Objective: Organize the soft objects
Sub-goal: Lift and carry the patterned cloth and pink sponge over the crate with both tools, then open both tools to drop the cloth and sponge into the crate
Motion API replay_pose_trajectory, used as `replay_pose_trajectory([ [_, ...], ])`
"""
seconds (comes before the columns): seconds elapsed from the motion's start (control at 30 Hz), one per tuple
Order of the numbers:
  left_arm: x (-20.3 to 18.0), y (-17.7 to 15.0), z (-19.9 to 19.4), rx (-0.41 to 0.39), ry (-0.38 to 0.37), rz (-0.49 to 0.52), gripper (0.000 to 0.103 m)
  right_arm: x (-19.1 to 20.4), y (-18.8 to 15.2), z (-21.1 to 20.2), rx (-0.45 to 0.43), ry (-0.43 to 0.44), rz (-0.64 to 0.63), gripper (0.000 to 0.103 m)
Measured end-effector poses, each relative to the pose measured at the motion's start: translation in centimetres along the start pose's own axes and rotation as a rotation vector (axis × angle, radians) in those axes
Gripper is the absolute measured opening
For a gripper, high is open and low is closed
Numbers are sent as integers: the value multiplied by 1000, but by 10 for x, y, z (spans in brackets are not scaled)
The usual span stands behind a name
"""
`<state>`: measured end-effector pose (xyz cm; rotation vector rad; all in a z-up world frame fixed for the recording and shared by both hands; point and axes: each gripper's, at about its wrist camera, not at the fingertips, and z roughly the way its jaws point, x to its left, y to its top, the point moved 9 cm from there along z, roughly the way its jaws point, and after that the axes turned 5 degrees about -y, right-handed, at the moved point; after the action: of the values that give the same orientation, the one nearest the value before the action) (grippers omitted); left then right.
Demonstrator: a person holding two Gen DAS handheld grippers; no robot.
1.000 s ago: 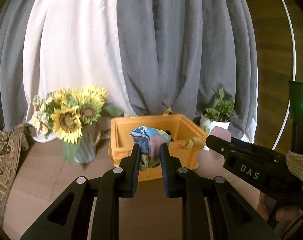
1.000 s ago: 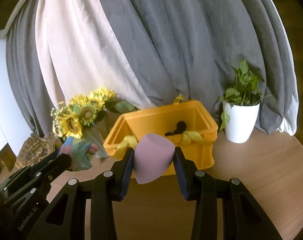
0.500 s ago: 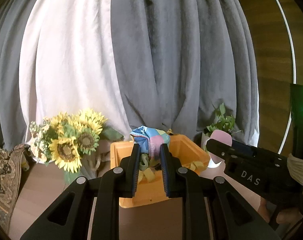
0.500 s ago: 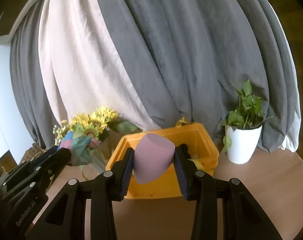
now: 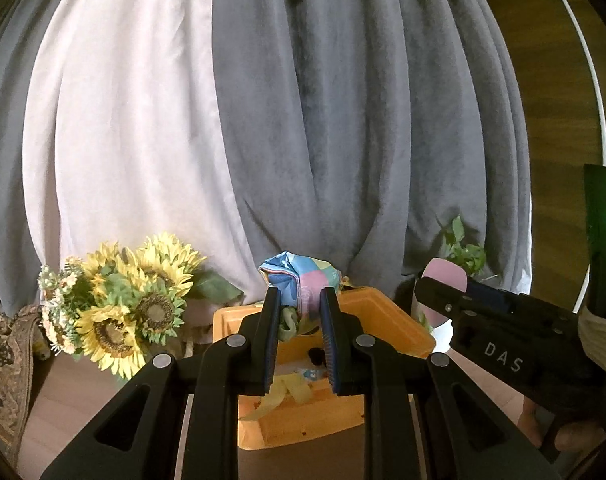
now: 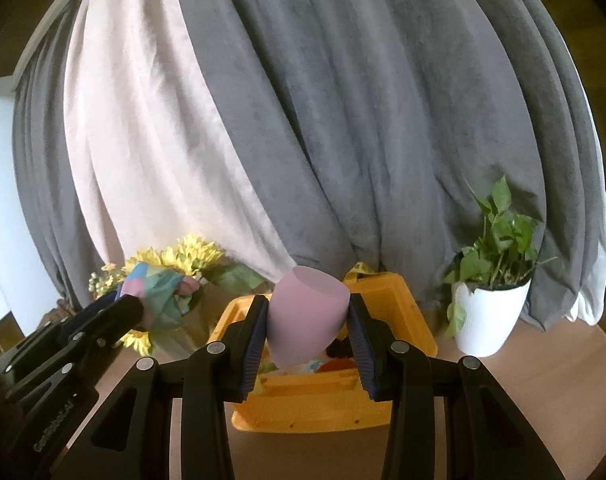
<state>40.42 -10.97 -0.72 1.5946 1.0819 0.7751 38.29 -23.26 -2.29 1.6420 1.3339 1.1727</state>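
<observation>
My left gripper (image 5: pixel 300 300) is shut on a crumpled multicoloured cloth (image 5: pixel 299 280) and holds it above the orange bin (image 5: pixel 387 320). My right gripper (image 6: pixel 307 312) is shut on a pink egg-shaped sponge (image 6: pixel 305 314), also raised over the orange bin (image 6: pixel 407 304). The bin holds yellow ribbon-like pieces (image 5: pixel 291 390), a dark object and other soft items. The right gripper with the sponge (image 5: pixel 445 276) shows at the right of the left wrist view. The left gripper with the cloth (image 6: pixel 159 296) shows at the left of the right wrist view.
A sunflower bouquet (image 5: pixel 119 312) stands left of the bin. A white pot with a green plant (image 6: pixel 489 316) stands to its right. Grey and white curtains (image 5: pixel 303 120) hang behind. A patterned fabric (image 5: pixel 3 360) lies at the far left on the wooden table (image 6: pixel 543 380).
Both grippers have risen and come forward over the bin, each still holding its object. The bin now sits lower and closer in both views, with its inside visible.
</observation>
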Motion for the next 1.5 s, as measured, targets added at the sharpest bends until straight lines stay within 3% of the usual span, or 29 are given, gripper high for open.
replay_pose_trajectory([
  [0.5,16,-2,71,58,24,-18,21,-6,12,61,39,16,-19,41],
  [1.07,36,-46,157,228,13,-61,22,-17,-16,153,182,14,-11,43],
  [1.2,40,-54,167,253,17,-73,29,-20,-28,170,240,18,0,58],
  [1.5,50,-57,160,259,73,-73,45,-25,-41,181,288,-27,-10,59],
])
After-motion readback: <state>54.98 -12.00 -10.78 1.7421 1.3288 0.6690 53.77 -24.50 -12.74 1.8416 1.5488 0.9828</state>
